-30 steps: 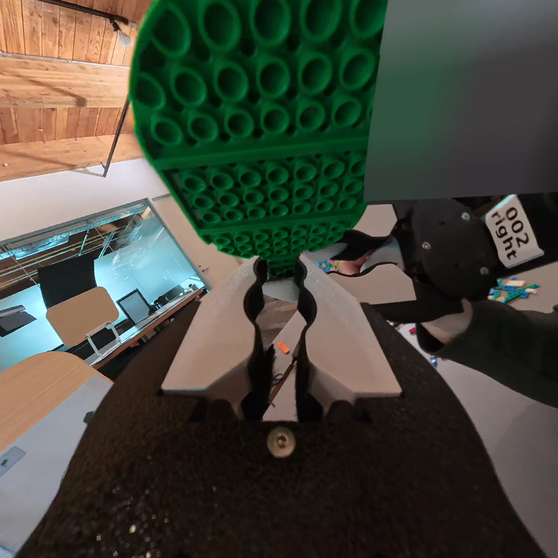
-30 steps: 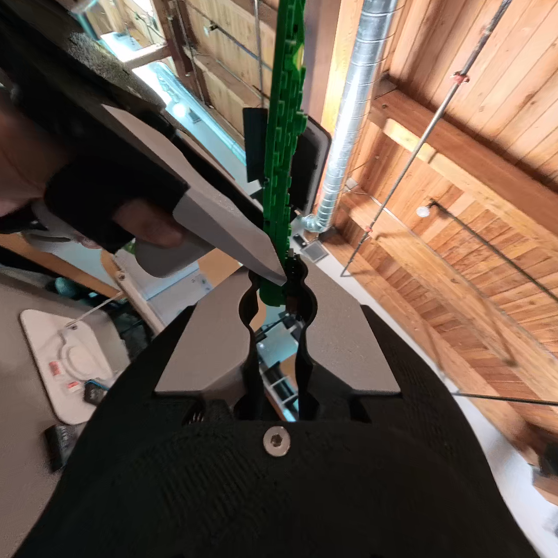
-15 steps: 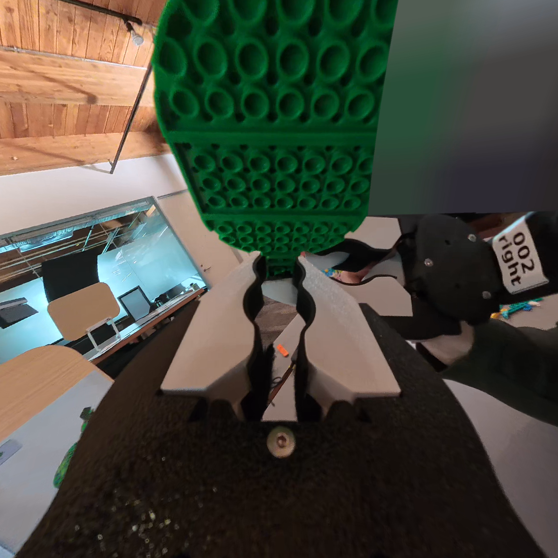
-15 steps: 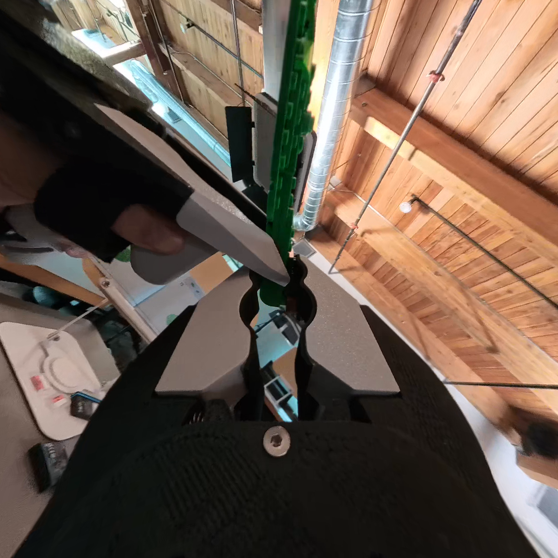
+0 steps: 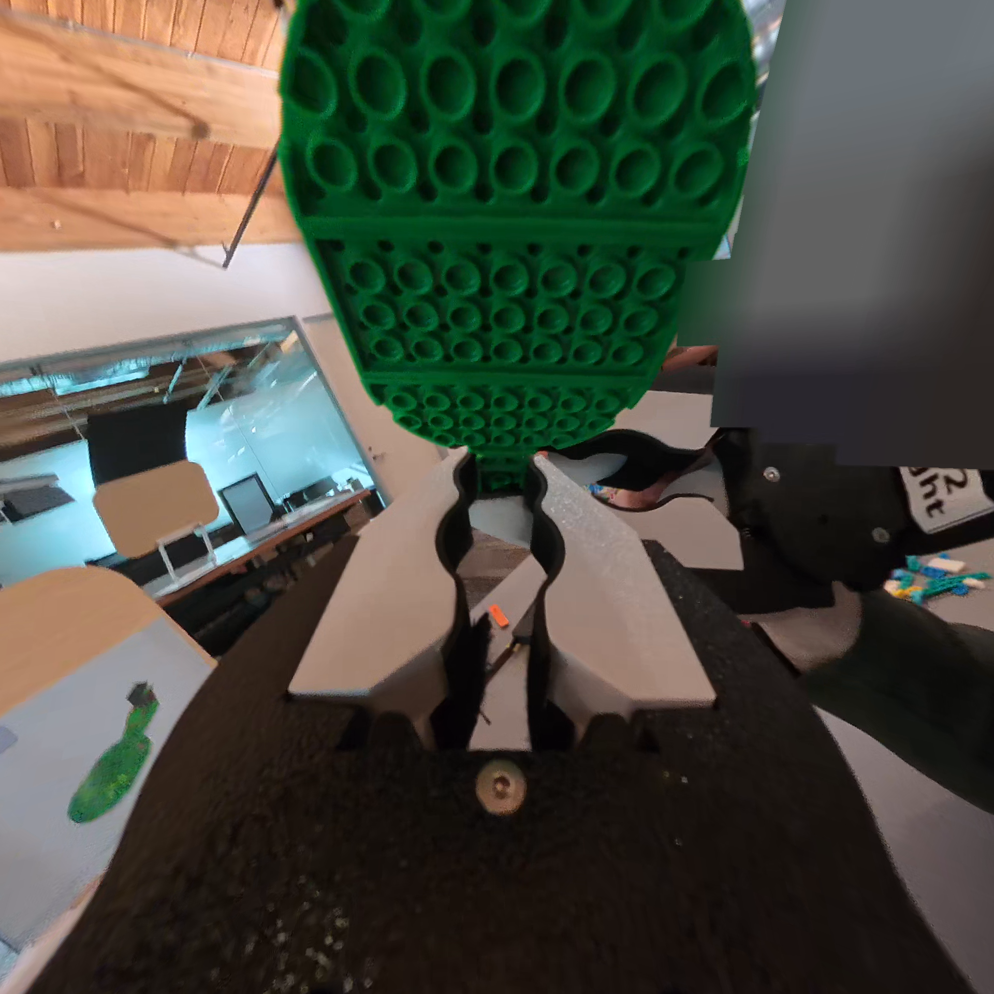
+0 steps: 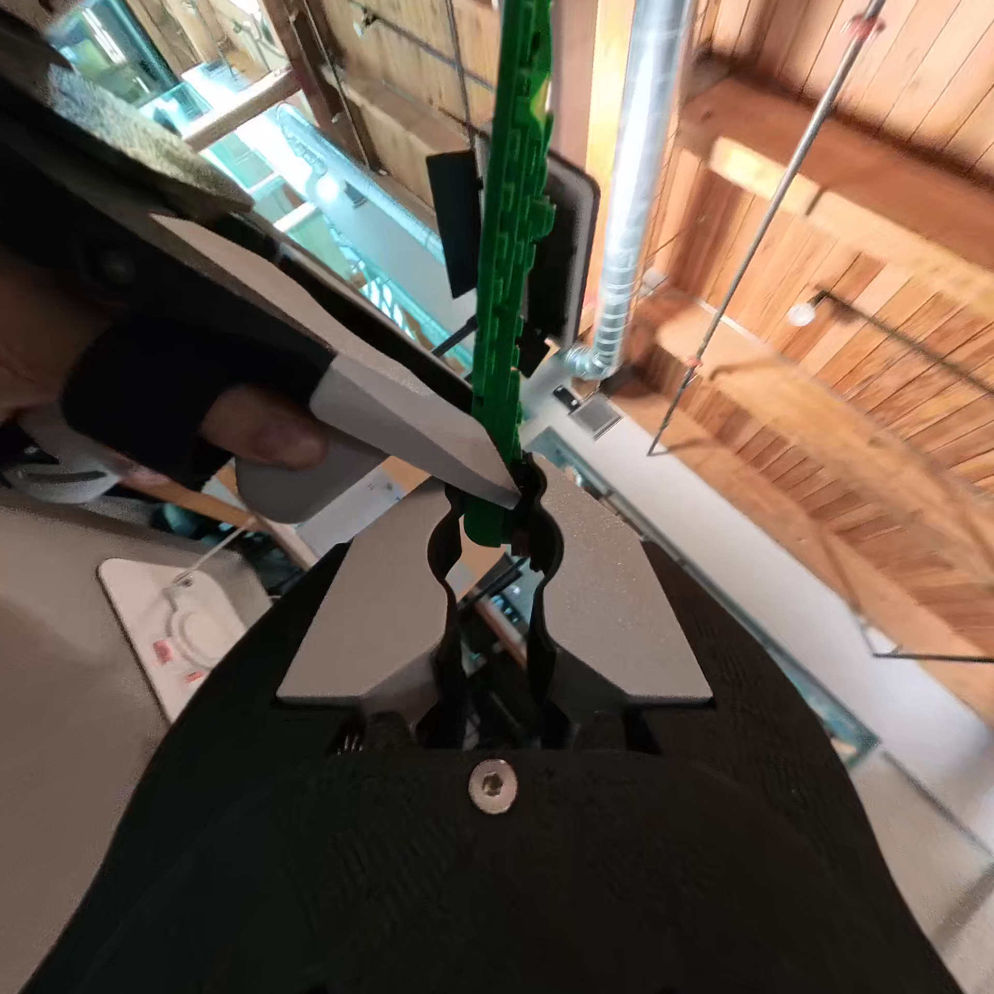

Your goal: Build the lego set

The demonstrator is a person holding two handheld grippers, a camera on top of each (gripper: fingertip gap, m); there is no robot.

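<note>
A large green lego plate [image 5: 505,226] stands upright in the air, its underside facing the left wrist camera. My left gripper [image 5: 499,476] is shut on its narrow lower end. In the right wrist view the plate [image 6: 513,258] shows edge-on. My right gripper [image 6: 497,519] is shut on the same lower end, with a small dark piece [image 6: 524,530] between the plate and the right pad. The left gripper's finger [image 6: 409,425] comes in from the left and meets the plate there. The right gripper [image 5: 807,516] also shows at the right of the left wrist view.
A smaller green lego build [image 5: 113,769] lies on the grey table at the left. Loose blue and white bricks [image 5: 936,581] lie at the right, and an orange piece [image 5: 499,616] lies below the jaws. A white device [image 6: 161,634] sits on the table. A hand [image 6: 258,430] holds the left gripper. Only a small space, under 4 cm, lies between the two pairs of fingers. From either gripper's tips it is about 40 centimetres to the smaller green lego build [image 5: 113,769].
Both grippers have tilted together with the plate, which now sits more to the right in the left wrist view. The green build on the table has come into view. Both grips are unchanged.
</note>
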